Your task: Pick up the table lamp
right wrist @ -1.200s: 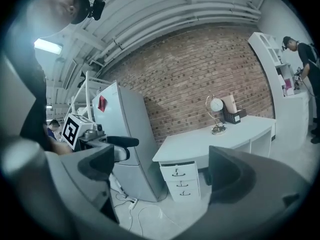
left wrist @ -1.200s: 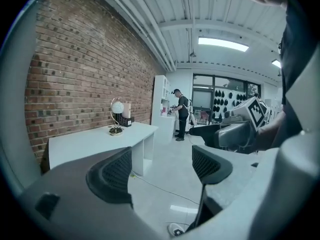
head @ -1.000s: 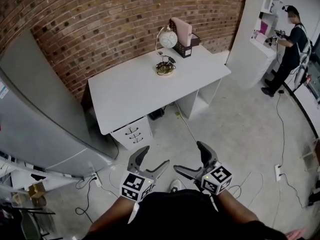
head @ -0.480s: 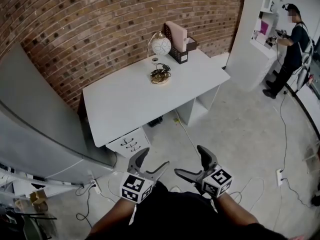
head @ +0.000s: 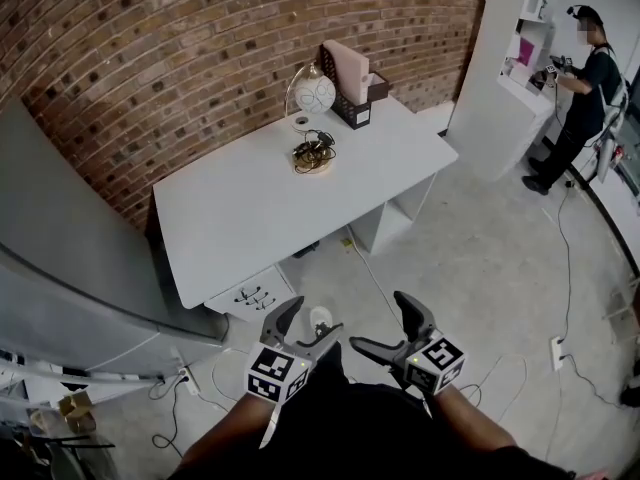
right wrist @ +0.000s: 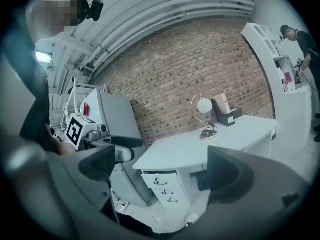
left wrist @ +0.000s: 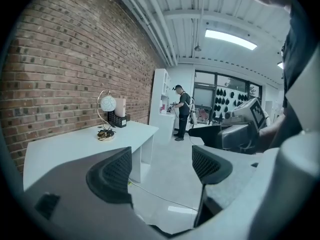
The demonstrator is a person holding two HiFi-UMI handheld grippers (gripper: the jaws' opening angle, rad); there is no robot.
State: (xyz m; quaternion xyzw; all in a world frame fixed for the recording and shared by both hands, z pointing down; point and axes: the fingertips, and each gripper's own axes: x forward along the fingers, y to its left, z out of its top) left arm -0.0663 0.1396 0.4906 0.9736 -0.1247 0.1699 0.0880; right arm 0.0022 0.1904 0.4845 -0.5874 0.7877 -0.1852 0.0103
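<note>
Head view: lamp (head: 308, 118) stands on the white desk (head: 240, 208) – both grippers, left (head: 300, 330) and right (head: 392, 326), spread wide, empty, well short of it

We see the table lamp (head: 308, 118) standing upright at the far side of the white desk (head: 240, 208), its white globe hanging from a curved arm above a round gold base.

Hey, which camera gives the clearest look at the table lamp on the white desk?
The head view. It shows the table lamp from above, with its globe, curved arm and base all unobstructed. The left gripper view and the right gripper view each show it only small and distant, from the side.
</note>
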